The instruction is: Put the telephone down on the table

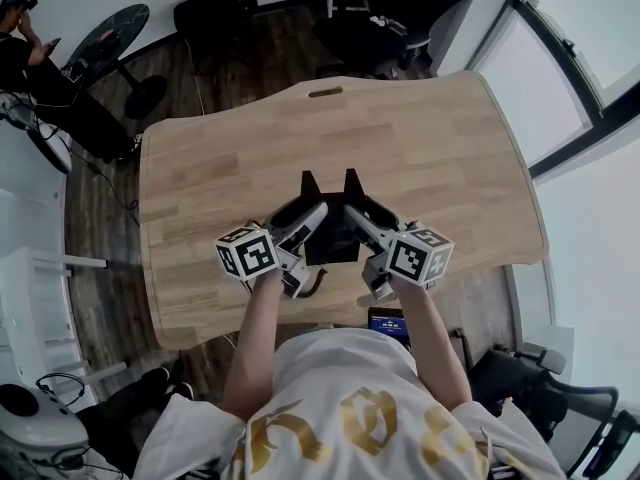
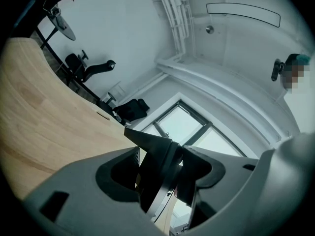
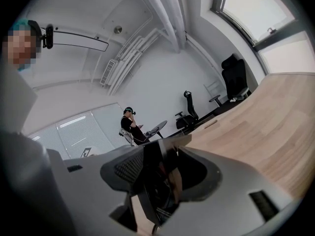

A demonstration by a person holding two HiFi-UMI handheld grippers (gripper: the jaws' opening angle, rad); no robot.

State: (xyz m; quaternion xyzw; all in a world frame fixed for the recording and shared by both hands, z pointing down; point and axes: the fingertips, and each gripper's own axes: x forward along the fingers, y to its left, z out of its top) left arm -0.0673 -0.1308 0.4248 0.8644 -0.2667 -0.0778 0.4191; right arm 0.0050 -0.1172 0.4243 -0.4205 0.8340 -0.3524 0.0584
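Observation:
A black, flat telephone [image 1: 331, 243] is held between my two grippers over the near middle of the wooden table [image 1: 430, 138]. My left gripper [image 1: 303, 230] is shut on its left side, my right gripper [image 1: 362, 230] on its right side. In the left gripper view the dark slab of the telephone [image 2: 155, 156], with a thin metallic edge, is clamped in the left gripper [image 2: 165, 173]. In the right gripper view the glossy telephone [image 3: 157, 176] fills the right gripper [image 3: 161, 183]. Whether the telephone touches the tabletop is hidden by the grippers.
Black office chairs [image 1: 400, 18] stand behind the table's far edge. A round dark side table [image 1: 110, 33] and a seated person [image 1: 20, 38] are at the far left. A small device with a blue screen [image 1: 388, 320] sits by the table's near edge. Windows run along the right.

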